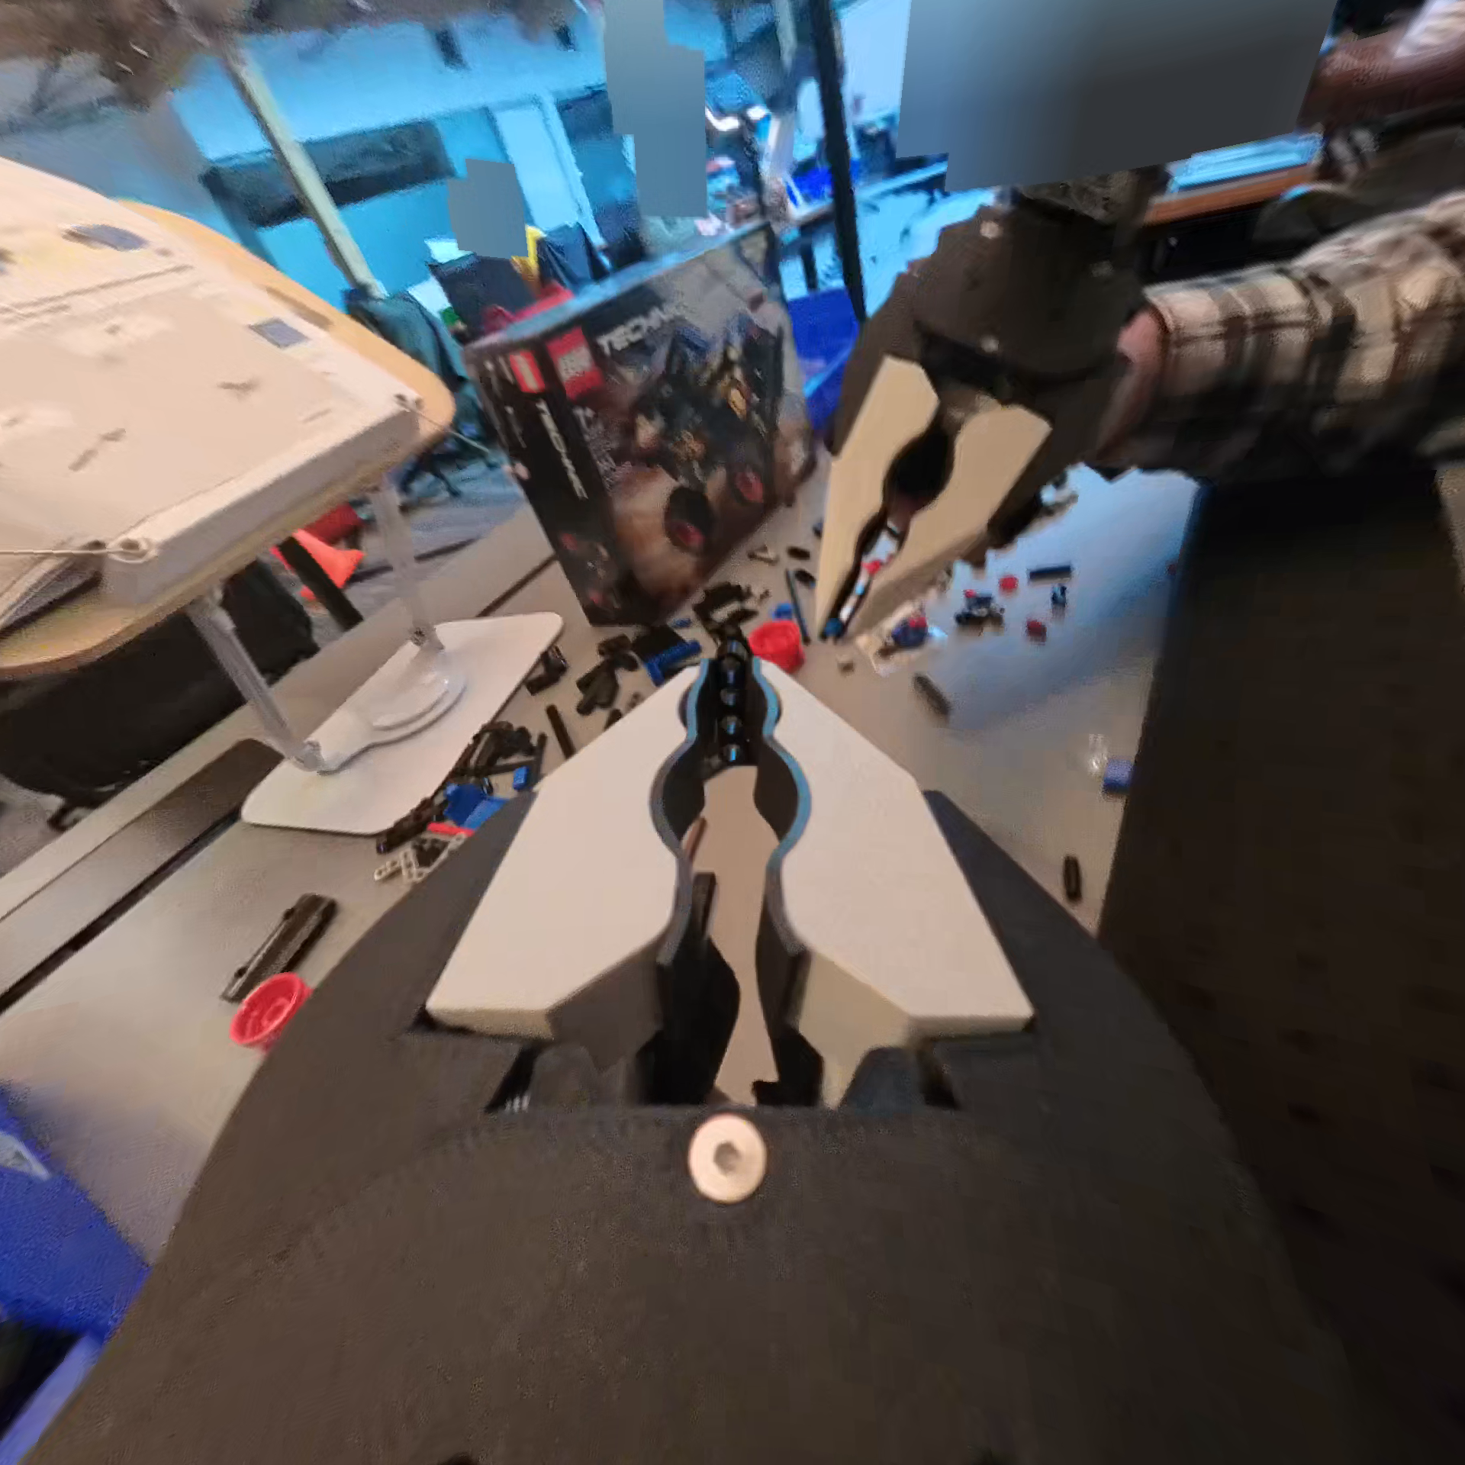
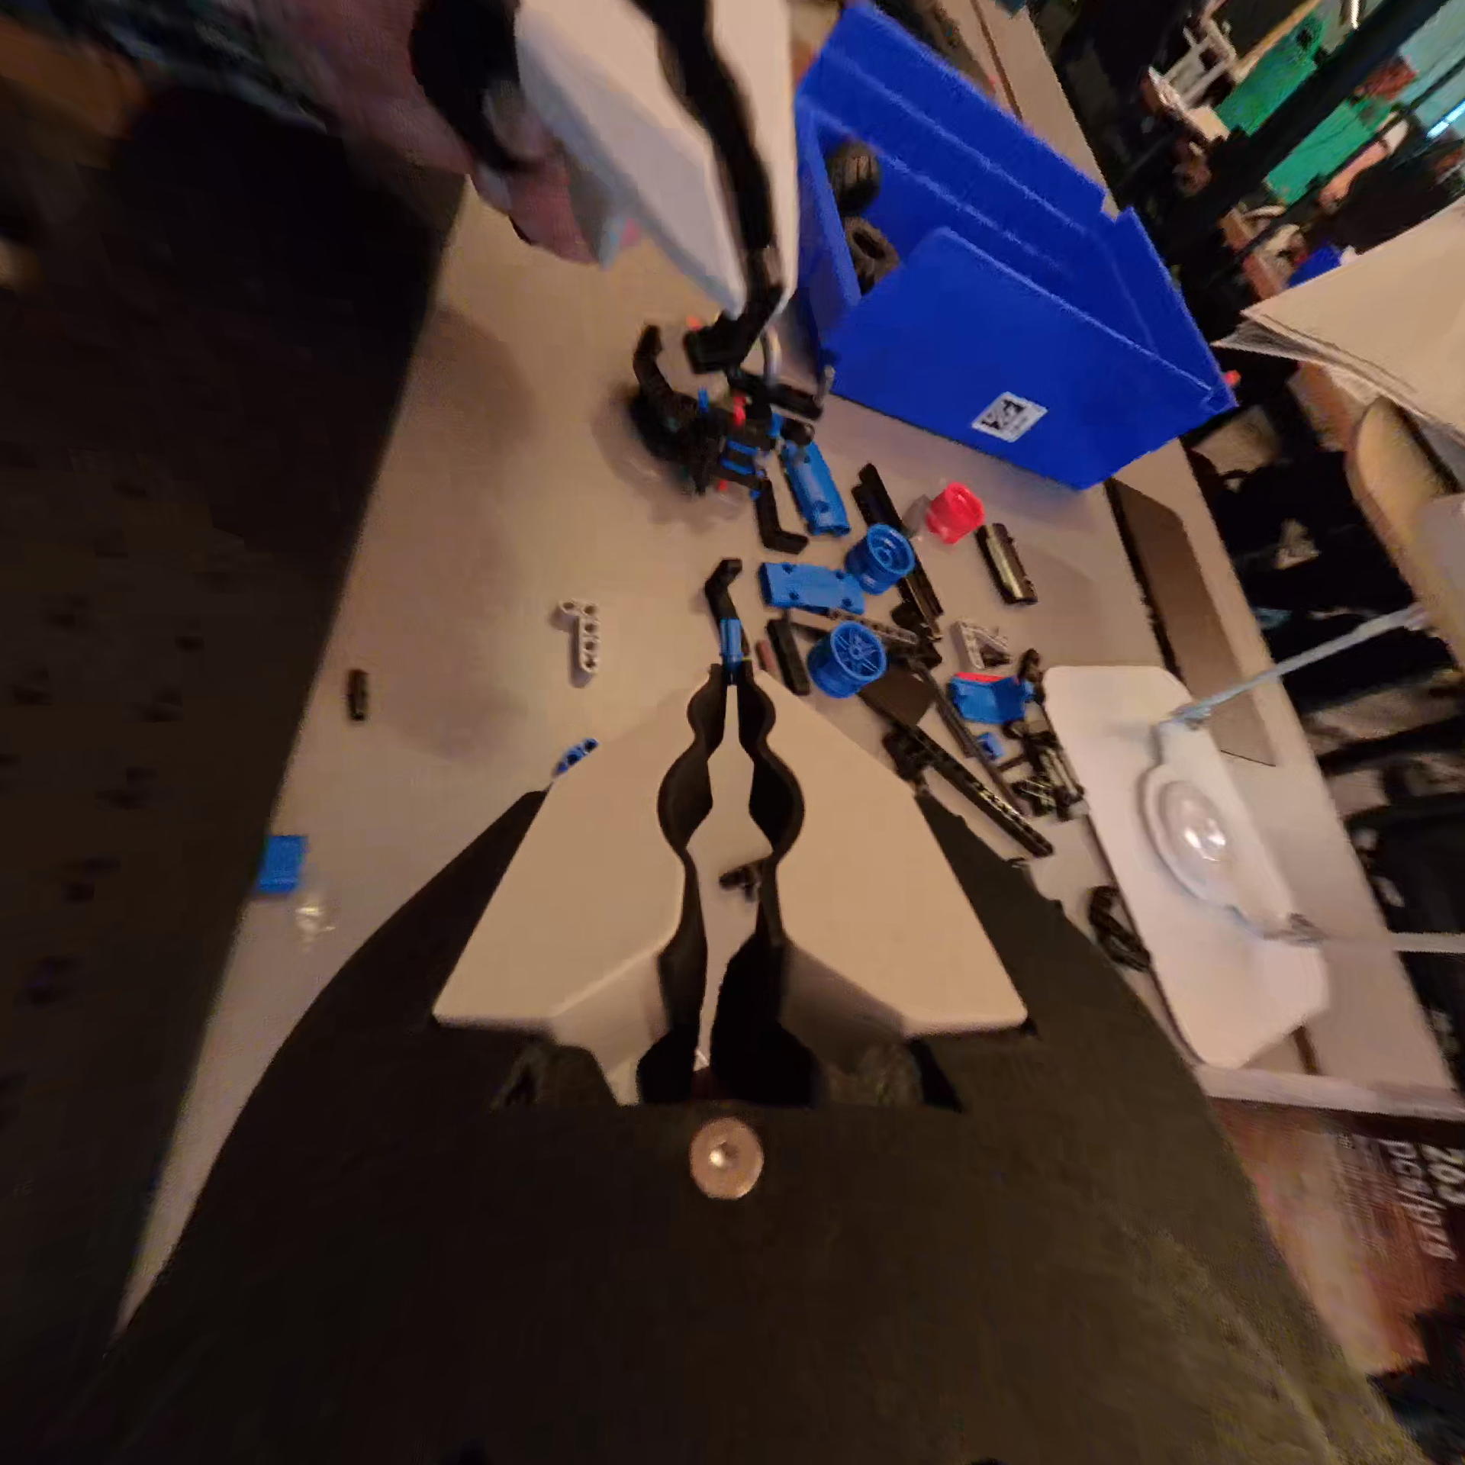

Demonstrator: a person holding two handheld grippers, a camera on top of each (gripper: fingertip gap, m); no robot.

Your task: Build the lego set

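Observation:
My left gripper (image 1: 731, 680) is shut on a black beam with holes (image 1: 728, 709), which stands upright between the fingertips above the table. It also shows at the top of the right wrist view (image 2: 759, 305), just above a small black, blue and red assembly (image 2: 713, 432) on the table. My right gripper (image 2: 732, 675) is shut on a thin blue and black piece (image 2: 729, 634) that sticks out forward. In the left wrist view the right gripper (image 1: 836, 622) hangs tip-down over loose parts, held by a hand in a plaid sleeve (image 1: 1300, 333).
Loose black, blue and red parts lie across the grey table (image 2: 491, 555), with blue wheel hubs (image 2: 880, 559) and a red hub (image 1: 269, 1011). A blue bin (image 2: 1030, 357) holds tyres. The set's box (image 1: 650, 444) stands behind. A white stand (image 1: 396, 729) holds a booklet (image 1: 158, 380) at the left.

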